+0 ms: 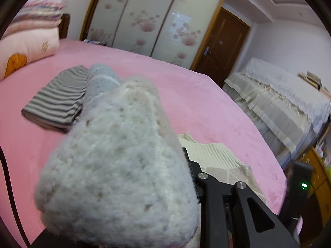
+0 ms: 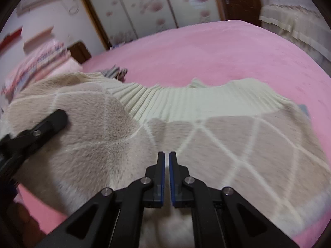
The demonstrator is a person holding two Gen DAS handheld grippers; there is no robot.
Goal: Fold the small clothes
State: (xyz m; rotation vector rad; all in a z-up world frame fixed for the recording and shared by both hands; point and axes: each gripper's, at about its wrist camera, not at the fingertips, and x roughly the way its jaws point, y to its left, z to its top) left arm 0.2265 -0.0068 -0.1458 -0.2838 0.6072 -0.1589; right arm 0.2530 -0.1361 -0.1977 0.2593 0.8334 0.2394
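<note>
A fuzzy beige sweater (image 2: pixel 206 136) with a cream diamond pattern and a ribbed cream hem lies spread on the pink bed (image 2: pixel 206 51). My left gripper (image 1: pixel 175 157) is shut on a fold of it. That thick fold (image 1: pixel 115 155) hangs over the near finger and hides it, raised off the bed. In the right wrist view one left finger (image 2: pixel 55 117) shows against the lifted left part. My right gripper (image 2: pixel 166 155) is shut over the sweater's near middle, blue pads almost touching, with no cloth visible between them.
A folded grey striped garment (image 1: pixel 55 105) and a grey-blue fuzzy piece (image 1: pixel 101 80) lie further back on the bed. Stacked quilts and a pillow (image 1: pixel 31 31) sit at the back left. A cloth-covered piece of furniture (image 1: pixel 279 99) stands beyond the bed's right edge.
</note>
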